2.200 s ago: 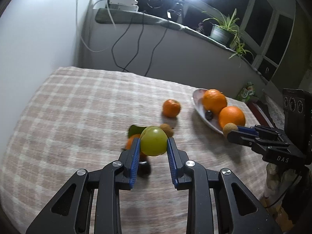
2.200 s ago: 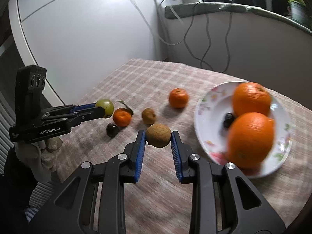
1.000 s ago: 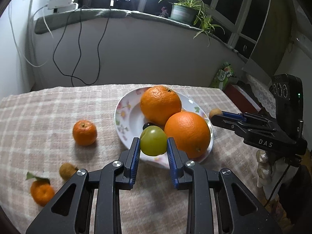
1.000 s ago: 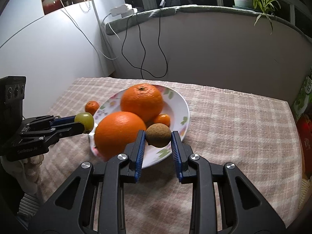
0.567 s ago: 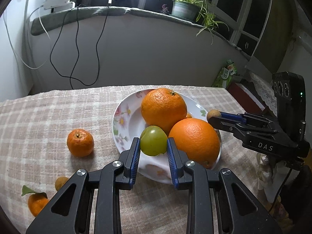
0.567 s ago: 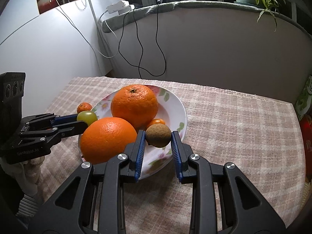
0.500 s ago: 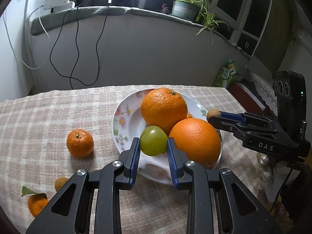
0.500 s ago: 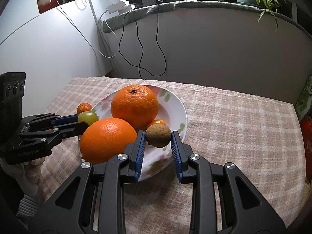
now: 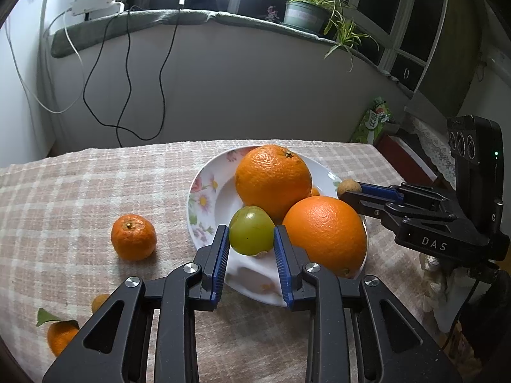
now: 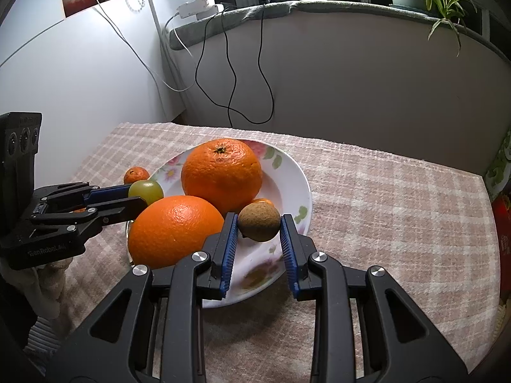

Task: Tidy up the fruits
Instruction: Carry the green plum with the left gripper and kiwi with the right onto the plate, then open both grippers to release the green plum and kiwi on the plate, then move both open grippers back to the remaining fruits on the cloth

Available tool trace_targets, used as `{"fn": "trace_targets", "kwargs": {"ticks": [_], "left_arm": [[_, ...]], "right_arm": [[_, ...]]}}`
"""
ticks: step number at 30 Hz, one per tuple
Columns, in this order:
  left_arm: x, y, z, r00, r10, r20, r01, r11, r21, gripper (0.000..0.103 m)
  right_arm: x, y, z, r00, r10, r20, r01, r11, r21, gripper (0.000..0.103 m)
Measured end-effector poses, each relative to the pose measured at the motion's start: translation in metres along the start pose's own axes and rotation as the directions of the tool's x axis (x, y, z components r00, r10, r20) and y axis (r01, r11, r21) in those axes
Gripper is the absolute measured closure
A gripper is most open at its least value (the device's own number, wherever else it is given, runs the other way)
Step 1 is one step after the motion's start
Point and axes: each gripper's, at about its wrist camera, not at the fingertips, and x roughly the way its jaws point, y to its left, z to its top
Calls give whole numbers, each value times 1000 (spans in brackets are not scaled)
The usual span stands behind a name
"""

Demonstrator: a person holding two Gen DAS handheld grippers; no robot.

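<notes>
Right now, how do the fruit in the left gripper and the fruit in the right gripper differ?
The left gripper holds a green fruit with smooth, glossy skin; the right gripper holds a brown fruit with dull, rough skin. The green fruit looks slightly larger. Both are small and round, clamped between blue pads above the floral plate.

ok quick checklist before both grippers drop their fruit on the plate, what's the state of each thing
1. Left gripper shut on the green fruit: ok.
2. Right gripper shut on the brown fruit: ok.
3. Both fruits over the plate: ok.
4. Free spot under the green fruit, clear of the two oranges: ok, bare plate shows below.
5. Grippers apart from each other: ok.
6. Small mandarin off the plate, on the cloth: not ok, pending.
</notes>
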Motion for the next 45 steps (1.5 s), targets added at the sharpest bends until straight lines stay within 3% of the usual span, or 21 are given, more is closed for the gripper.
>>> {"fn": "trace_targets", "kwargs": {"ticks": [3,5,8,13,18,29,45], "left_arm": [[0,0,0,1000,4,-2,-4,1000,2,74],[-1,-1,0,1000,5,2,-5,1000,3,67],[-2,-2,2,1000,9,10,-9,1000,6,58],[-4,-2,2,1000,16,16,-16,1000,8,47],[-6,-1,3,1000,20,22,-20,1000,1,37],[-12,-4,3,999,30,31,-30,1000,5,25],[-36,-8,0,997,55,59,-56,998,15,23]], "right_arm": [[0,0,1,1000,-3,1,3,1000,3,75],[0,-1,1,1000,-2,2,2,1000,6,74],[-2,-1,1,1000,-7,14,7,1000,5,53],[-6,-1,3,999,-17,29,17,1000,4,41],[-13,-3,3,998,-24,51,23,1000,10,16],[-22,2,5,997,-38,65,39,999,-4,6],[-38,19,5,997,-26,79,27,1000,-12,5]]}}
